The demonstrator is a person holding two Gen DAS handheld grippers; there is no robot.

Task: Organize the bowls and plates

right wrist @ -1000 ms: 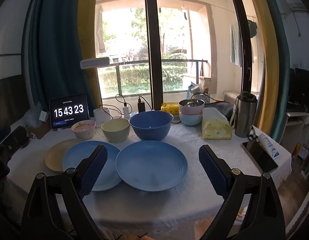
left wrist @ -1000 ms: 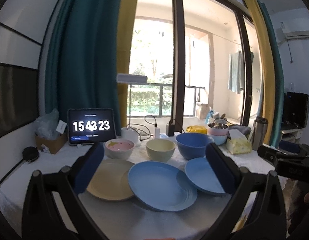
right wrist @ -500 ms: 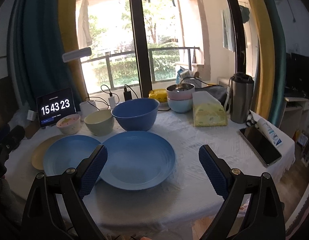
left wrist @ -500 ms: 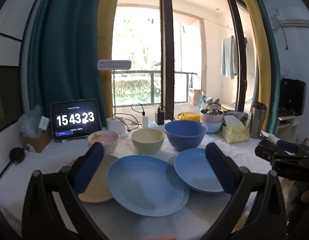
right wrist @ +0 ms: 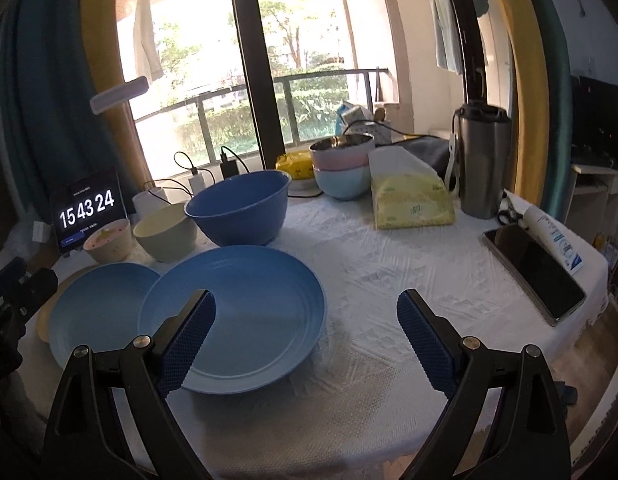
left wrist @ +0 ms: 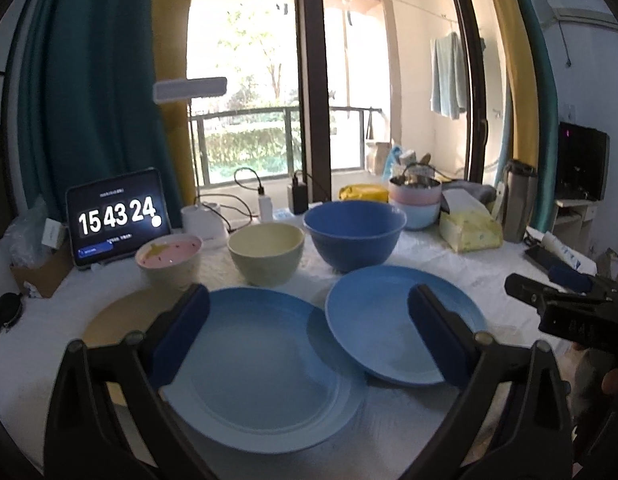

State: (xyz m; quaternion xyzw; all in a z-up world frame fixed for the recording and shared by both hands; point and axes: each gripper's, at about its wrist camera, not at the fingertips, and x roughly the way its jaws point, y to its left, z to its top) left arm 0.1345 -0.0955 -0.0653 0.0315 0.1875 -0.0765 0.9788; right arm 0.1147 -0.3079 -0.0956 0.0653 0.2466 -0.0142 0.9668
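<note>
1. Two grippers, both empty: the left gripper (left wrist: 308, 334) has closed in over the near large blue plate (left wrist: 265, 364) compared with a second ago, jaws spread wide with nothing between them; the plate now fills its view.
2. The right gripper (right wrist: 306, 342) has swung rightwards, equally wide open, its left pad over the rim of the deep blue ribbed plate (right wrist: 237, 316), its right pad over bare cloth.
3. My read: nothing is stacked yet, and the approach to a first plate is just starting.
4. Where the crockery sits: the two blue plates lie side by side, and a pale yellow flat plate (left wrist: 121, 320) peeks out at the left, partly under the near one.
5. Behind them, a row: pink speckled bowl (left wrist: 169, 256), cream bowl (left wrist: 266, 252), big dark blue bowl (left wrist: 353, 232).
6. The surface is a table with a white textured cloth (right wrist: 409, 264), also carrying a tablet clock (left wrist: 117, 216), a yellow tissue pack (right wrist: 411, 200), a steel flask (right wrist: 483, 160) and a phone (right wrist: 533, 272).
7. Sunlit balcony doors and teal and yellow curtains stand behind.
</note>
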